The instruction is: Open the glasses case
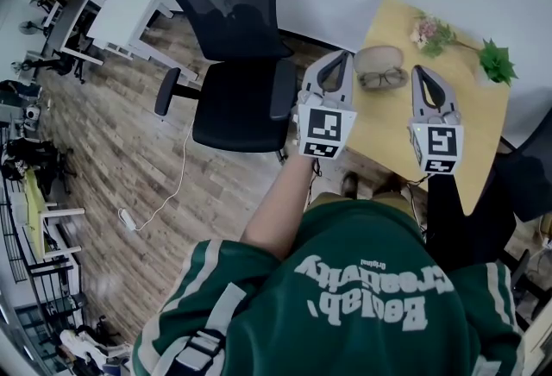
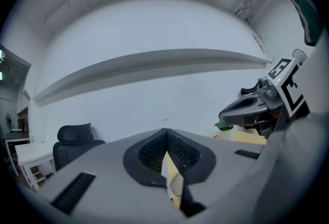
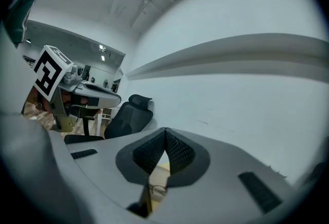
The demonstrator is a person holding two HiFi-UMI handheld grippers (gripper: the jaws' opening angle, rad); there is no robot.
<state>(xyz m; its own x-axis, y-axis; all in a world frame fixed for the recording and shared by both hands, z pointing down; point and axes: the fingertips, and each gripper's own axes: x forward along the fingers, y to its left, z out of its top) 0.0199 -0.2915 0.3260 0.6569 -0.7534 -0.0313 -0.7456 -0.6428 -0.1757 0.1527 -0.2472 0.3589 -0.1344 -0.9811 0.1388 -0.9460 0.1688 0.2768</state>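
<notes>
On the small wooden table lies the oval beige glasses case, lid down, with a pair of dark-rimmed glasses just in front of it. My left gripper hovers at the case's left end, jaws together and holding nothing. My right gripper hangs to the right of the glasses, also shut and empty. In the right gripper view the jaws meet at the tips, and the glasses show below them. The left gripper view shows its own shut jaws and the right gripper beside them.
A spray of pink flowers and a small green plant stand at the table's far side, by the white wall. A black office chair is left of the table. A white cable trails across the wooden floor.
</notes>
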